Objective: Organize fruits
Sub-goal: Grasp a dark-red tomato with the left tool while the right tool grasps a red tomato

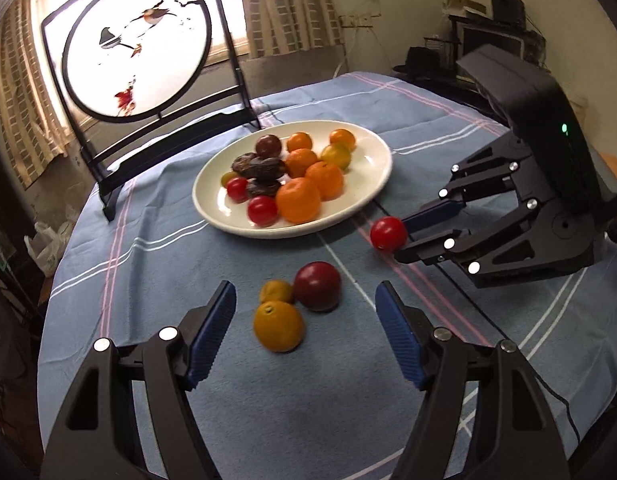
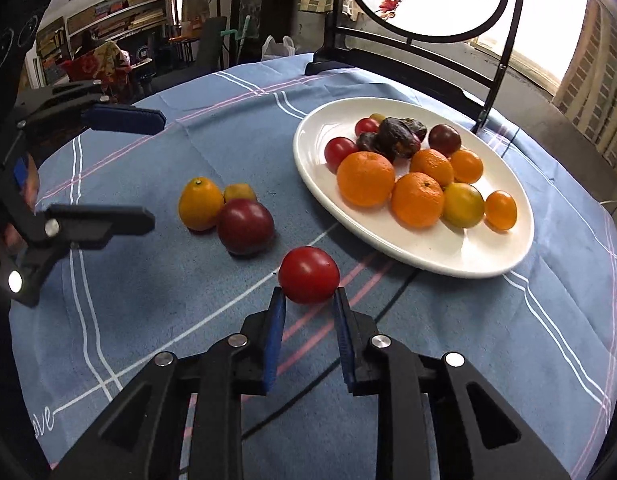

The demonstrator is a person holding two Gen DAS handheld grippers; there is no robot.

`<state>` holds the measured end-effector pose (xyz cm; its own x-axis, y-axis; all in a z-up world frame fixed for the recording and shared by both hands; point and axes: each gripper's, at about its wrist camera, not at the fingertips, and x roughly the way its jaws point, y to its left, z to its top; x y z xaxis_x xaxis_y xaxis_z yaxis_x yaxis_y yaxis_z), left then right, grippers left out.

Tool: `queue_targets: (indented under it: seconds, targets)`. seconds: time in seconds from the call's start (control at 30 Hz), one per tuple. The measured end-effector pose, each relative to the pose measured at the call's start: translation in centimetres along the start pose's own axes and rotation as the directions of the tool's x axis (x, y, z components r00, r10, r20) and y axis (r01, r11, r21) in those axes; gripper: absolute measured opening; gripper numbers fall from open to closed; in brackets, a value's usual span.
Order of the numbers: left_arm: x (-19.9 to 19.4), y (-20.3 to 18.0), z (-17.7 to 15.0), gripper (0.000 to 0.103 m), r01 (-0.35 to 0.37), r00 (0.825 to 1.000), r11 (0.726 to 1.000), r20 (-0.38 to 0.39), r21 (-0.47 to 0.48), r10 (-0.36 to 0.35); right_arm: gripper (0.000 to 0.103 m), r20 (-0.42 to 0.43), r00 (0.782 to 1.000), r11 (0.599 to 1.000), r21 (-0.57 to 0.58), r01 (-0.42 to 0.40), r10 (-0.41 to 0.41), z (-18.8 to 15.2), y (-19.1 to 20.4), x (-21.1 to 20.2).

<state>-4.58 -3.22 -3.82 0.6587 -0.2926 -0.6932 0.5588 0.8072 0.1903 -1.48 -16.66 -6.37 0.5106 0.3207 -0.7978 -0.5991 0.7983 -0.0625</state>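
- The right tool (image 2: pixel 308 300) had its blue ribbed pads closed to the sides of a small glossy red tomato (image 2: pixel 308 275), catching it only at the very tips; whether the tomato was lifted off the cloth or resting on it could not be told.
- That shallow hold looked like the main risk: the tomato's smooth, rounded skin could squirt forward out of the tips, and a harder squeeze might split so soft a fruit.
- The left tool (image 1: pixel 304 312) stood wide apart and empty, poised just over three loose fruits lying on the desk's blue, soft-napped checked cloth (image 1: pixel 148 280).
- Those three were a smooth yellow-orange oval citrus (image 1: pixel 278 326), a smaller dull yellow fruit (image 1: pixel 275 291) and a dark red round plum-like fruit (image 1: pixel 317 286), all touching or nearly so.
- Closing on one of them could nudge its neighbours, and round fruit would probably roll across the cloth toward the desk edge.
- The glazed white oval plate (image 1: pixel 372 148), near the loose fruits, already carried dimpled orange mandarins (image 1: pixel 298 200), red cherry tomatoes, wrinkled dark dates (image 1: pixel 260 168) and a greenish-yellow fruit.
- Its shallow rim and crowded middle meant a fruit dropped there might bounce or dislodge others.
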Motion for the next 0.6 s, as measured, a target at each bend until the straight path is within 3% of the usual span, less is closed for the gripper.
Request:
queue_targets:
  seconds: [0.1, 0.3, 0.37, 0.43, 0.53, 0.6]
  targets:
    - [2.1, -1.7, 0.5, 0.070, -0.018, 0.999, 0.998, -0.027, 0.065, 0.020, 0.025, 0.001, 1.000, 1.000, 0.024, 0.002, -0.002, -0.7, -0.6, -0.3]
    - [5.2, -1.7, 1.6, 0.070, -0.030, 0.997, 0.997, -0.074, 0.073, 0.035, 0.025, 0.006, 1.000, 0.999, 0.043, 0.002, -0.002, -1.2, -1.4, -0.3]
    - [6.1, -1.6, 1.7, 0.059, -0.016, 0.994, 0.997, -0.109, 0.076, 0.024, 0.025, 0.010, 1.000, 0.999, 0.054, -0.003, 0.002, -1.2, -1.8, -0.2]
    - [7.2, -1.6, 1.5, 0.040, -0.007, 0.987, 0.997, -0.160, 0.077, 0.020, 0.025, 0.011, 1.000, 0.998, 0.059, -0.003, 0.003, -1.4, -2.0, -0.2]
    - [7.4, -1.6, 1.1, 0.038, -0.035, 0.986, 0.995, -0.162, 0.093, 0.049, 0.024, 0.012, 1.000, 0.998, 0.064, -0.006, 0.005, -1.6, -2.0, -0.2]
    - [7.2, -1.2, 1.0, 0.037, -0.017, 0.986, 0.998, -0.167, 0.062, 0.027, 0.024, 0.021, 1.000, 0.997, 0.072, -0.006, 0.004, -1.6, -2.1, -0.4]
